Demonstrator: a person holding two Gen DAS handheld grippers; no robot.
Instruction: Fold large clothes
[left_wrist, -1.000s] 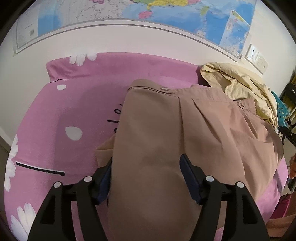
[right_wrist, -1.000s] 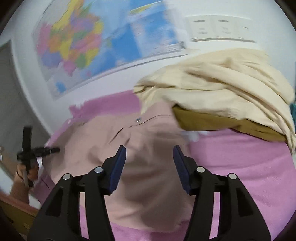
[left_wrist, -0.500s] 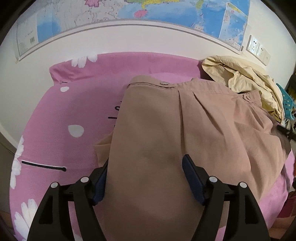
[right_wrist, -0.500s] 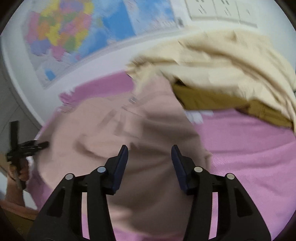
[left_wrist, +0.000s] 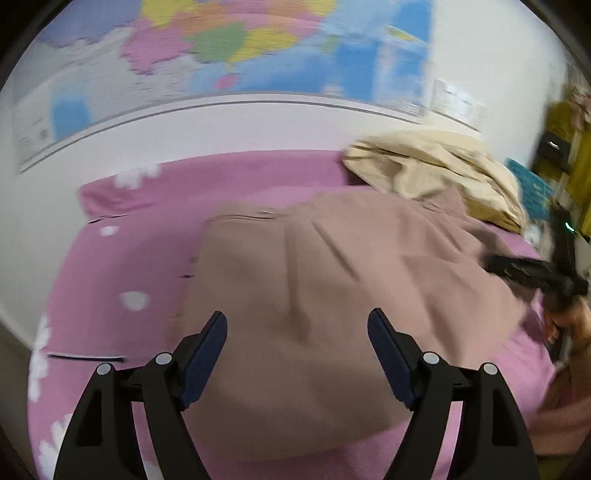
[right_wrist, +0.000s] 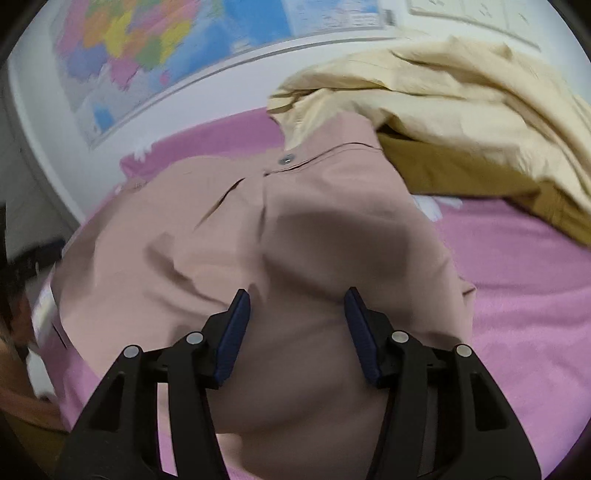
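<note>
A dusty-pink garment (left_wrist: 332, 280) with a snap at its waistband lies spread on the pink bed sheet (left_wrist: 129, 258). My left gripper (left_wrist: 297, 332) hovers over its near part. Its jaws are opening and no cloth is pinched between the pads. In the right wrist view the same garment (right_wrist: 280, 236) fills the middle, rumpled on its left side. My right gripper (right_wrist: 295, 317) stands open just above it, its pads touching nothing. The left wrist view shows the right gripper (left_wrist: 532, 273) at the far right, in a person's hand.
A cream garment heap (right_wrist: 443, 96) lies on a mustard-brown one (right_wrist: 461, 173) at the back right, overlapping the pink garment's top corner. The flowered sheet (right_wrist: 517, 280) lies bare on the right. A map (left_wrist: 221, 48) and wall sockets (left_wrist: 454, 99) hang behind the bed.
The left jaws have spread wider and that gripper has lifted and drawn back from the cloth. The right gripper has sunk closer to the garment, now seen from the left wrist.
</note>
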